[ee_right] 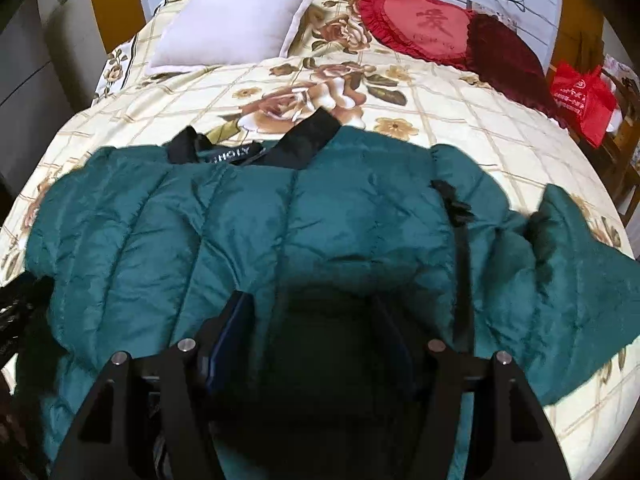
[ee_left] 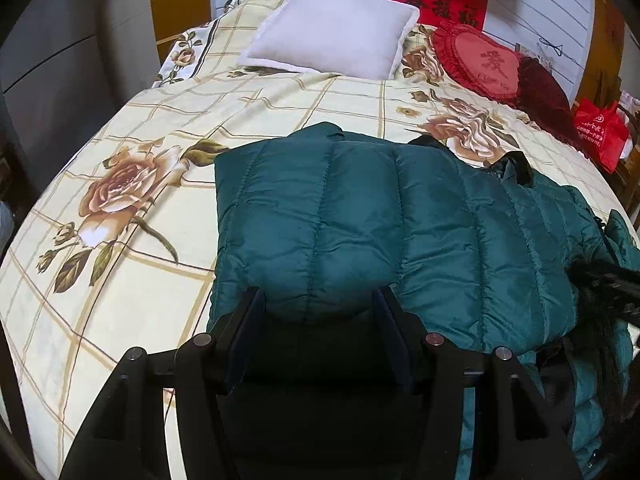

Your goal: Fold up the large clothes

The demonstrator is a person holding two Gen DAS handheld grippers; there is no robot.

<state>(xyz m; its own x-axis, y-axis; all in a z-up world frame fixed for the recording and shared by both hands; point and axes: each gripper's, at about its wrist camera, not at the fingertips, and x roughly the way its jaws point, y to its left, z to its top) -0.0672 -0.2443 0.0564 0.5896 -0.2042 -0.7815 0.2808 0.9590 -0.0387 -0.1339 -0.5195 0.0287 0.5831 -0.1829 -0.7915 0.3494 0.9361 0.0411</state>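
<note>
A teal quilted down jacket (ee_left: 360,208) lies spread on the flowered bedsheet (ee_left: 132,152), one side folded over its middle. Its black collar (ee_right: 308,136) points toward the pillows, and a sleeve (ee_right: 568,248) trails off to the right. My left gripper (ee_left: 318,308) hovers at the jacket's near edge, where a puffy fold bulges between its fingers without looking squeezed. My right gripper (ee_right: 312,312) stands open low over the jacket (ee_right: 240,220), with teal fabric in shadow between its fingers. Black fur trim (ee_left: 600,280) lies at the jacket's near side.
A white pillow (ee_left: 332,28), a red heart cushion (ee_left: 484,64) and a dark red cushion (ee_left: 540,88) lie at the head of the bed. A red bag (ee_left: 600,132) stands beside the bed on the right. Grey cabinets (ee_left: 52,60) line the left.
</note>
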